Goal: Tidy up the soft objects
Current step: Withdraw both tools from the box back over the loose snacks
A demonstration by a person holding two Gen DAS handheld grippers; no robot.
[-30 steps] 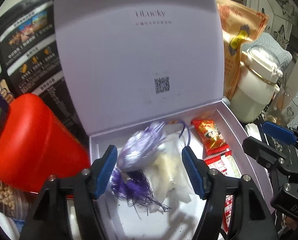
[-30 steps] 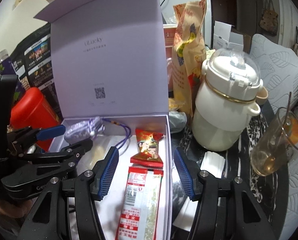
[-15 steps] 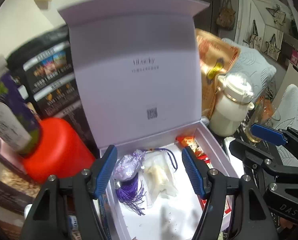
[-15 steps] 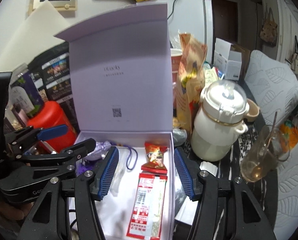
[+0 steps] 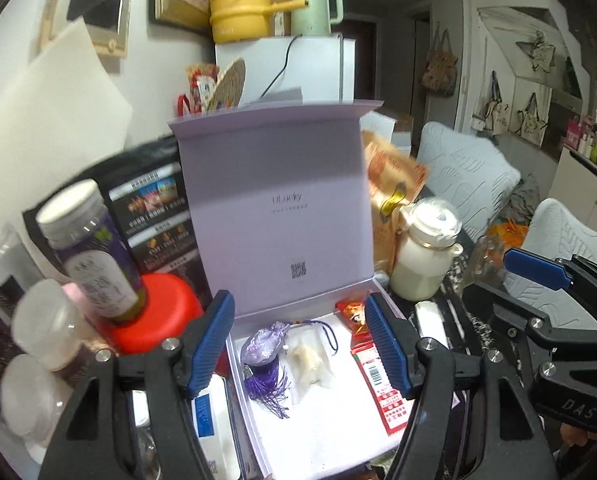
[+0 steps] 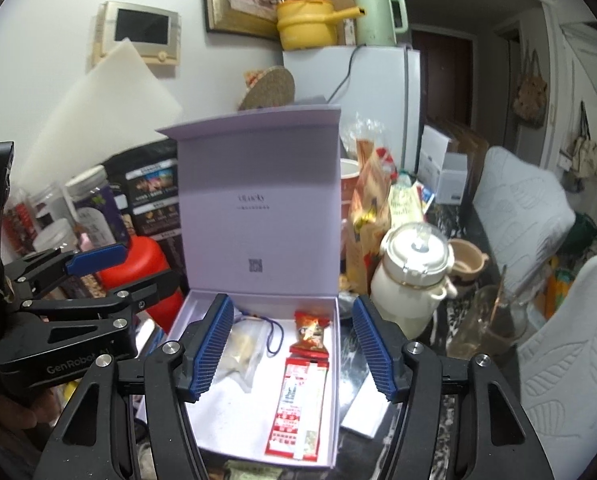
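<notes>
On the cluttered table [image 6: 450, 416], a lilac box [image 6: 258, 312] stands lid-up among jars; both hand-held grippers, left [image 5: 298, 344] and right [image 6: 290, 344], jaws just widened, hold nothing.

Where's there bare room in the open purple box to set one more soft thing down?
The near part of the purple box floor is bare, bordered by the clear pouch, the long red packet and the front wall. Further back it is crowded: purple tassel sachet, cord, small red snack.
</notes>
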